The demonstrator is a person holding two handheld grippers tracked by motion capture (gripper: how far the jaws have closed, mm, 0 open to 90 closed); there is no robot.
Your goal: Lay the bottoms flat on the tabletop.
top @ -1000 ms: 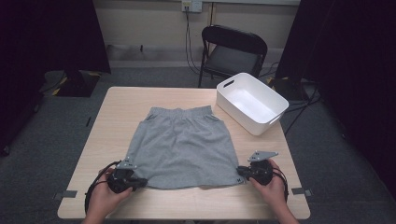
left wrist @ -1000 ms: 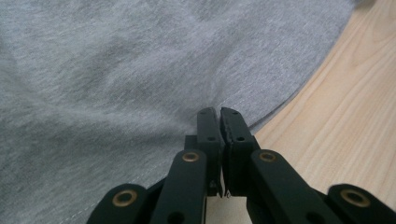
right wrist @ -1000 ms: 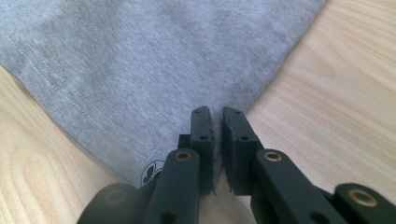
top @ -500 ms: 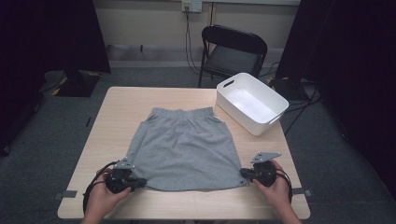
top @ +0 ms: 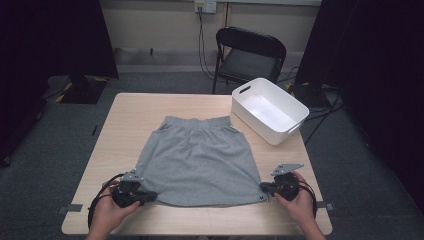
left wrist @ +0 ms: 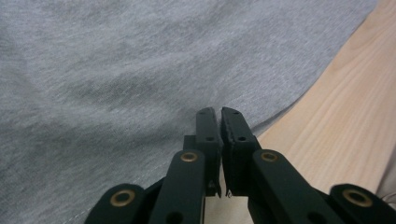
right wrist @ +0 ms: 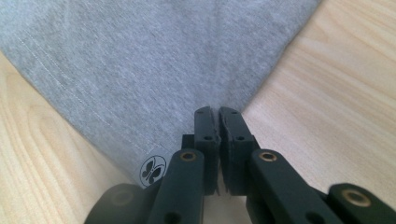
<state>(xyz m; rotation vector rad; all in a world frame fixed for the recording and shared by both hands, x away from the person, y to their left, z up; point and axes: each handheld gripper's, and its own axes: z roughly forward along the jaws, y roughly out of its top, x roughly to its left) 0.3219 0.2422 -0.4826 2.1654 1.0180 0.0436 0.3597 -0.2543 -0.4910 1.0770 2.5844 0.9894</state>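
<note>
I hold the grey shorts [top: 200,160] flat on the table [top: 125,115], left gripper [top: 148,196] and right gripper [top: 263,187] each pinching a hem corner. A white bin [top: 269,111] stands beyond the right side, well apart; nothing obstructs.

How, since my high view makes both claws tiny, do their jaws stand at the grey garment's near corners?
Observer: The right claw is shut on the grey garment; creases run to its tips.
Operator: And the left?
Observer: The left claw is shut too, with the cloth puckered at its tips.
Operator: Any marking near them?
Observer: A round printed logo sits on the hem beside the right claw.
</note>
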